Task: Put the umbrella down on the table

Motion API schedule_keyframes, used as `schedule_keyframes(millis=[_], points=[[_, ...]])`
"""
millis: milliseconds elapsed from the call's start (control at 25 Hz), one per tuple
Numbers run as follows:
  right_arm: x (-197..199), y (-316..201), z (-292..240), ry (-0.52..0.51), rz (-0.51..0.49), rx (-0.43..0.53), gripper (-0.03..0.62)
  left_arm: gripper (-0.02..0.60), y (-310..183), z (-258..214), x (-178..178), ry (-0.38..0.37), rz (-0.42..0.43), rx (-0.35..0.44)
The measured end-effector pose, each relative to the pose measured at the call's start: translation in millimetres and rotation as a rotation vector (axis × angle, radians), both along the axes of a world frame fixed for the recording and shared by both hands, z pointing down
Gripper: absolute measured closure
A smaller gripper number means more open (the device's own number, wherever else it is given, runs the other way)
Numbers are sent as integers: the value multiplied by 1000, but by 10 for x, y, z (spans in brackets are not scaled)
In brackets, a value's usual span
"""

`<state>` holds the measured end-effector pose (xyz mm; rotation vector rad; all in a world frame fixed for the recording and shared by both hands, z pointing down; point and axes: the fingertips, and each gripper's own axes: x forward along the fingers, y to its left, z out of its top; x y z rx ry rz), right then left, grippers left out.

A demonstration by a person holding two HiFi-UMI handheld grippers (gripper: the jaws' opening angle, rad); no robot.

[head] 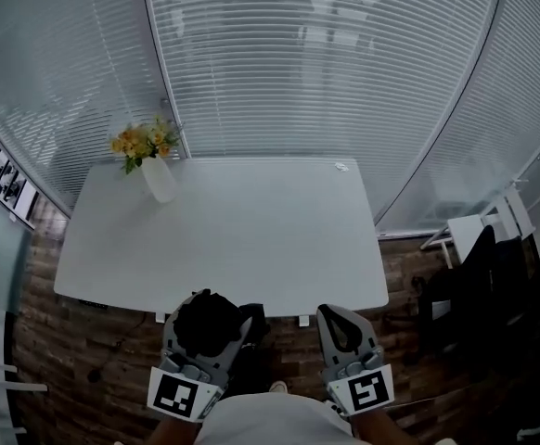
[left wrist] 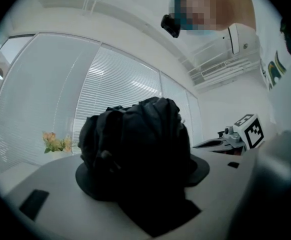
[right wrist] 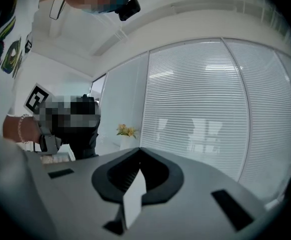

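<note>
The left tongs (head: 207, 315) clamp the folded umbrella (left wrist: 135, 139) level, just short of the desk (head: 251, 239), ready for setting down; the right tongs (head: 342, 321) are closed, empty.

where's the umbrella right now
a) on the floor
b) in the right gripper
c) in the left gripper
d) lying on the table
c: the black umbrella sits bundled between the jaws of the left gripper, at the near edge of the table and not yet set down; the right gripper holds nothing.
</note>
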<state>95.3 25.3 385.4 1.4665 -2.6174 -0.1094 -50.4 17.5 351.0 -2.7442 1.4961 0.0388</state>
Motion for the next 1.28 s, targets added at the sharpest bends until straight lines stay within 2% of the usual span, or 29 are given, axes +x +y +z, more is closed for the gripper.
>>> schedule_keyframes(millis=[440,640,1000,1280], points=[[-620,-1610,-140,24,23,-6,583,278,-1561,-41,-555,35,51,-44],[-762,-2113,-247,28,49,6,583,278,-2064,-129,-665,43,89,-41],[-854,-2395,-106,23,80,-6,583,278,-2407,-18,-807,29,111,-35],[-693,-2404,-101,5,69,-18,583,278,-2455,69,-688,7,83,-47]])
